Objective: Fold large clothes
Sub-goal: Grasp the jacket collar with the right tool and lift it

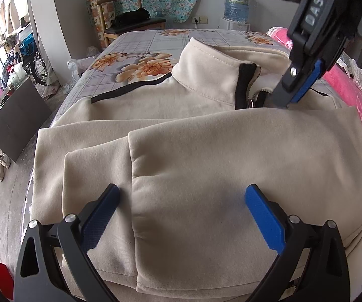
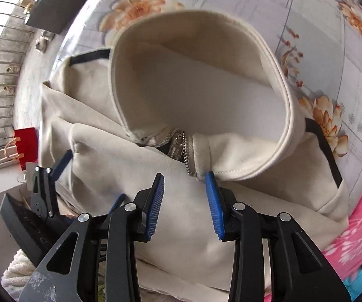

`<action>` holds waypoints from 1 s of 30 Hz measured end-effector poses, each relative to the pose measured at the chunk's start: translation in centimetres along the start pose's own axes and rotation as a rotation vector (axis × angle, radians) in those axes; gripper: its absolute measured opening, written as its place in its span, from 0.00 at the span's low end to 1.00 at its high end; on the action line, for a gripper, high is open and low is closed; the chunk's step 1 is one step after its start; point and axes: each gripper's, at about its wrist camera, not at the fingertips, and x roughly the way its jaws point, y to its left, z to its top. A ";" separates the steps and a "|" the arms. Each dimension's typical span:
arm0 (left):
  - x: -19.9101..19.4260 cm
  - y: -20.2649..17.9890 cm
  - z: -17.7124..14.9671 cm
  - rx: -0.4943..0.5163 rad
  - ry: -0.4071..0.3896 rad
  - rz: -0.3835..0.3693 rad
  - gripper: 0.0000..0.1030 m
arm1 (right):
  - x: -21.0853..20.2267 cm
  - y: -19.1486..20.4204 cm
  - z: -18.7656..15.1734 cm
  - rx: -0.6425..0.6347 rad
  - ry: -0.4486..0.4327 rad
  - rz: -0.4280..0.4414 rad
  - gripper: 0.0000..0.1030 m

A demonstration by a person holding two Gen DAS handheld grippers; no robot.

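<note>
jacket: cream zip-up jacket (image 1: 181, 130) lay on the bed's floral sheet (image 1: 140, 45), sleeves folded across the front, collar (image 2: 206, 75) standing up

left hand-held gripper (image 1: 181, 216): jaws wide apart over the folded sleeve, gripping nothing

right hand-held gripper (image 2: 184, 201): partly open just below the zipper (image 2: 187, 151), nothing pinched

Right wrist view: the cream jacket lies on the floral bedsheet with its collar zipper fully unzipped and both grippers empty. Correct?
Not quite: the zipper is closed up to the collar base, as the right wrist view shows. The cream jacket does lie on the floral bedsheet.
</note>
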 end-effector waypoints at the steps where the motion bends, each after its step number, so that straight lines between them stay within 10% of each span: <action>1: 0.0 0.0 0.0 0.000 0.000 0.001 0.95 | -1.5 -0.2 -0.6 -0.012 -0.060 0.041 0.38; 7: 0.0 0.0 0.0 0.000 0.001 0.005 0.95 | -8.1 -3.0 -0.2 -0.010 -0.429 -0.025 0.57; 13: -1.0 0.6 0.1 -0.018 -0.022 -0.050 0.95 | -4.1 -8.9 6.2 0.062 -0.242 -0.078 0.58; 16: -3.5 1.8 0.6 -0.043 -0.102 -0.086 0.95 | -2.9 -9.4 6.2 0.079 -0.228 -0.014 0.23; 18: -5.4 2.6 1.1 -0.054 -0.160 -0.099 0.95 | -3.6 -9.1 4.5 0.060 -0.275 0.031 0.08; 24: -9.8 4.8 2.6 -0.097 -0.272 -0.157 0.86 | -6.9 -7.3 -3.4 -0.081 -0.444 0.104 0.07; 30: -11.2 5.6 4.2 -0.140 -0.329 -0.241 0.74 | -5.1 -4.0 -9.0 -0.272 -0.515 -0.004 0.07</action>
